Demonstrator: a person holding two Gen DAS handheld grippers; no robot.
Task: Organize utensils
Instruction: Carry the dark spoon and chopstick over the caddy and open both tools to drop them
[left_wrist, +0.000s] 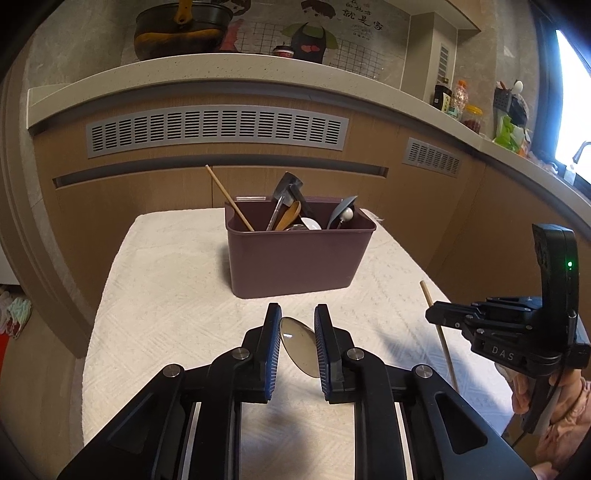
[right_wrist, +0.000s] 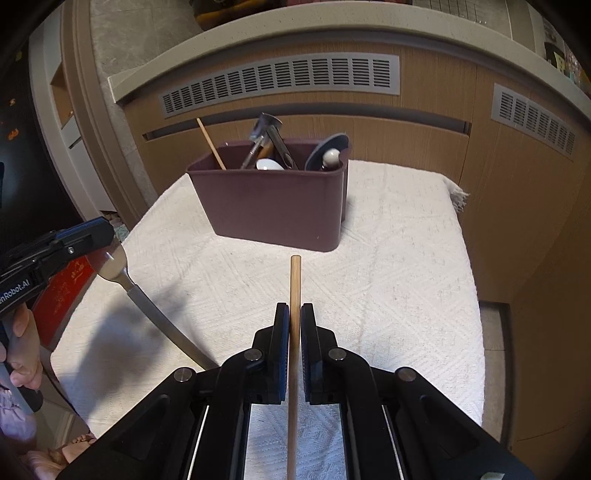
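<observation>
The left gripper clamps the bowl of a shiny metal spoon between its blue-padded fingers, the flat steel handle slanting down and back toward the person. The right gripper is closed narrowly on a straight pale wooden chopstick, whose blunt tip points forward. Both hang above a white textured cloth covering the table. Farther on stands a plum plastic rectangular bin holding upright utensils, with bare cloth between it and the grippers. Beyond the cloth's far edge rise brown cabinets.
</observation>
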